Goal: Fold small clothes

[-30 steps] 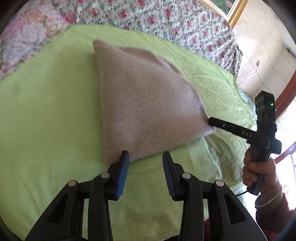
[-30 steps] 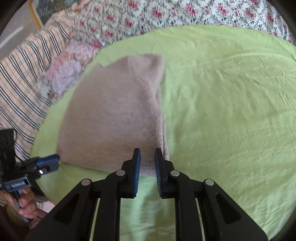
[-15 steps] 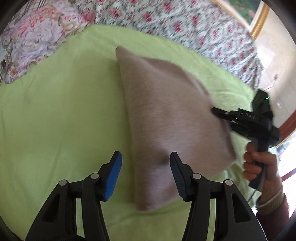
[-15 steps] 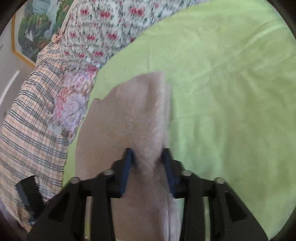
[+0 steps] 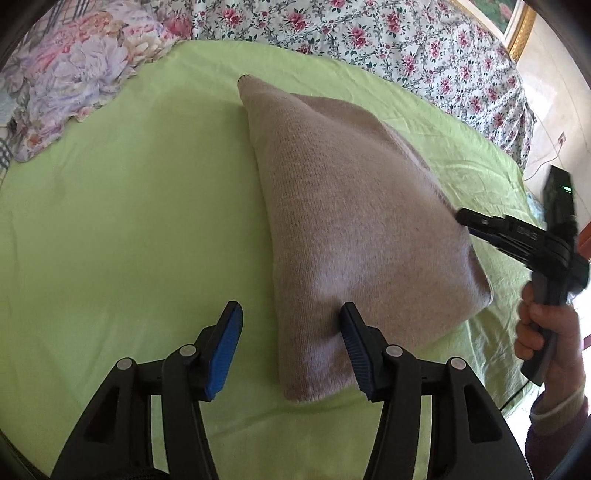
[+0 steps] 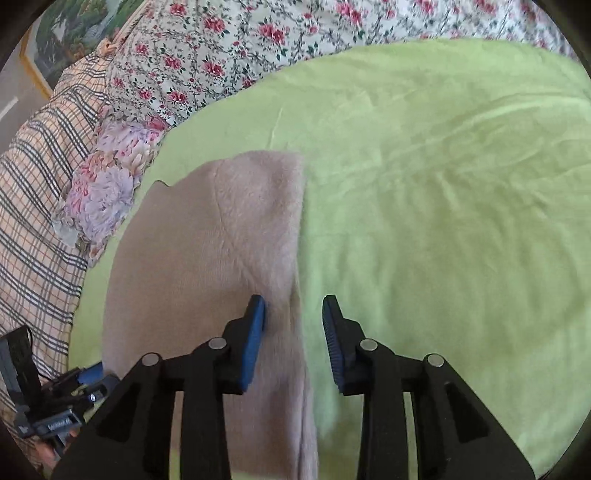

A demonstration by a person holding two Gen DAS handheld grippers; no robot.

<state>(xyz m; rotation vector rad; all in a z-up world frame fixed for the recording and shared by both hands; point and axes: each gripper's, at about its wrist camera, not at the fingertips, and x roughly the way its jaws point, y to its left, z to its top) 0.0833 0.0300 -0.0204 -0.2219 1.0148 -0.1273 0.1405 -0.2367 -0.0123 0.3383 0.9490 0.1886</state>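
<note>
A beige knitted garment [image 5: 351, 221] lies folded on the green sheet [image 5: 129, 221]. My left gripper [image 5: 291, 347] is open, its jaws astride the garment's near left edge. In the left wrist view my right gripper [image 5: 465, 221] reaches in from the right at the garment's right edge. In the right wrist view the garment [image 6: 207, 258] lies left of centre, and my right gripper [image 6: 293, 332] is open over its right edge. My left gripper [image 6: 88, 376] shows at the lower left, by the garment's near corner.
Floral bedding [image 5: 369, 33] and a floral pillow [image 5: 74, 74] border the green sheet at the back and left. A plaid cover [image 6: 33, 221] lies at the left in the right wrist view. The bed's edge [image 5: 517, 173] drops off at the right, with a wall behind.
Both grippers have opened wider and moved in over the garment's edges. The right gripper, nearly shut in front of the garment a second ago, now stands open over its right edge.
</note>
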